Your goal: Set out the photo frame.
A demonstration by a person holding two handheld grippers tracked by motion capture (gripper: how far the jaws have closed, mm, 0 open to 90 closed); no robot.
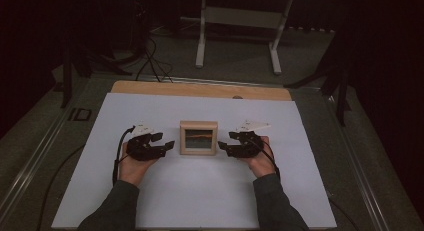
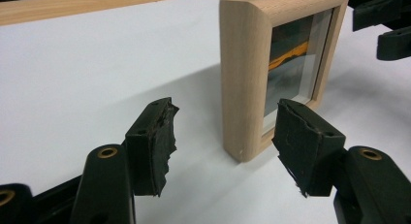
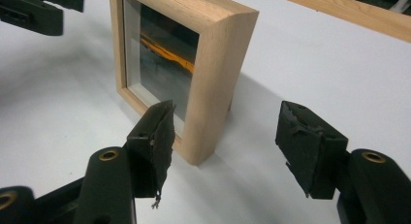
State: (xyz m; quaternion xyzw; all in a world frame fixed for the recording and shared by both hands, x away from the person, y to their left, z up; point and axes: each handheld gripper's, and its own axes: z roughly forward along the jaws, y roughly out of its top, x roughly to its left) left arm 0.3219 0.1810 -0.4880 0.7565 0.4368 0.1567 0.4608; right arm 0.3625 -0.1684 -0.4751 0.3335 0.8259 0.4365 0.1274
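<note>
The left gripper (image 1: 167,140) stands with jaws wide apart, holding nothing, just beside the left edge of the wooden frame (image 1: 198,138). The frame stands upright near the middle of the white board (image 1: 200,196), well clear of every edge. The right gripper (image 1: 226,142) is likewise wide open and empty, just beside the frame's right edge.

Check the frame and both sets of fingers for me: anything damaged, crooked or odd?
The wooden frame stands upright and square on the white sheet, unmarked. The oddity is wear: the rubber pads on the left gripper fingers are ragged and torn at the edges, and the right gripper pads look similar, with a shred hanging.
</note>
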